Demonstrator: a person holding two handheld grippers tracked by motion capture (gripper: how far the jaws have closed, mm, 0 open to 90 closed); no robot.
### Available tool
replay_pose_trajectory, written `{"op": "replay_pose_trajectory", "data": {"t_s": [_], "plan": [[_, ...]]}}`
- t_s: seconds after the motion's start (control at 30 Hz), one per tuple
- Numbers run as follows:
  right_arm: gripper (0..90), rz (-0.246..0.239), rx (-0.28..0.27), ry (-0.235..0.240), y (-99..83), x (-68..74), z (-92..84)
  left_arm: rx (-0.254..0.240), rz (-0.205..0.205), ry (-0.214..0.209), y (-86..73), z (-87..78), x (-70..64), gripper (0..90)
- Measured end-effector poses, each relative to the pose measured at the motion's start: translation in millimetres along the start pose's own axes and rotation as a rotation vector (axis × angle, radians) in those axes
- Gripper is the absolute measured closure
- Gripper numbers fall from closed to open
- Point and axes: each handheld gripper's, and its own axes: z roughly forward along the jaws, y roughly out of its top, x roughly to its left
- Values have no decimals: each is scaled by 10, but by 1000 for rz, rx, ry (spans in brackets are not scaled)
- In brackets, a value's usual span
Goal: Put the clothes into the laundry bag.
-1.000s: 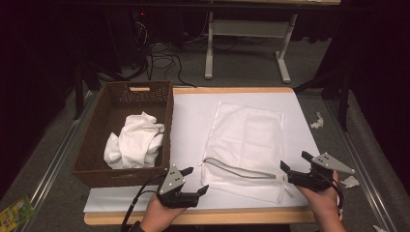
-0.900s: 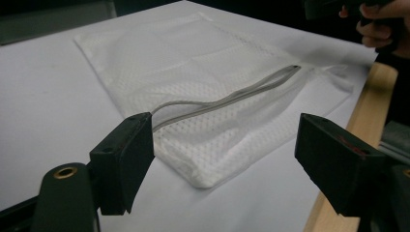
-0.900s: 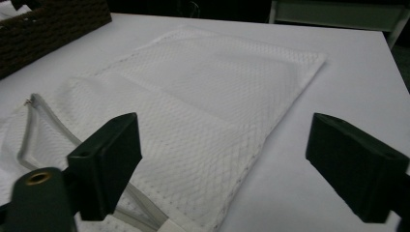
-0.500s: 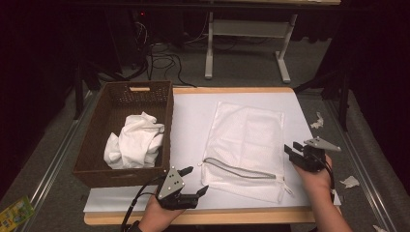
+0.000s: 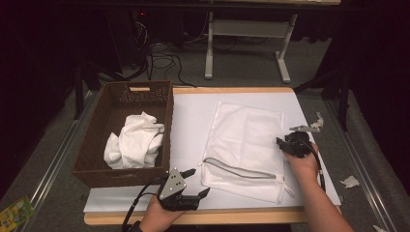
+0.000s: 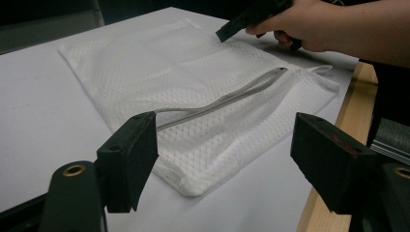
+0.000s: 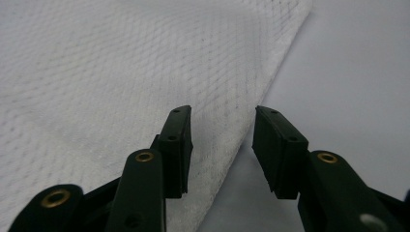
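Note:
A white mesh laundry bag (image 5: 246,140) lies flat on the white table cover, its grey zipper (image 5: 237,169) partly undone near the front edge. My left gripper (image 5: 199,181) rests open at the table's front, with the bag's near corner (image 6: 193,183) just ahead of its jaws and the zipper (image 6: 227,99) beyond. My right gripper (image 5: 283,142) hovers at the bag's right edge. Its jaws have just been closing and stand narrowed around that edge (image 7: 227,159), the pads not pressing the mesh (image 7: 96,96).
A brown wicker basket (image 5: 125,176) holding a crumpled white cloth (image 5: 135,142) stands at the left of the table. The wooden table edge (image 6: 348,111) runs along the front. Paper scraps (image 5: 349,181) lie on the floor at the right.
My right gripper has moved from the table's front right corner away from me onto the bag's right edge, and its jaws have narrowed. The left gripper has stayed put.

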Motion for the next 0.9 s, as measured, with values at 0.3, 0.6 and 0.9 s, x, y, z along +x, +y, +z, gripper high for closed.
{"op": "replay_pose_trajectory", "data": {"t_s": [0.3, 0.6, 0.9], "plan": [[895, 35, 7, 30, -18, -96, 50, -4, -2, 3, -3, 6, 10, 257], [898, 25, -8, 2, -90, -102, -17, 5, -6, 8, -24, 11, 24, 257], [895, 62, -12, -65, -248, -311, -234, -1, -11, 24, -22, -8, 48, 256]]}}
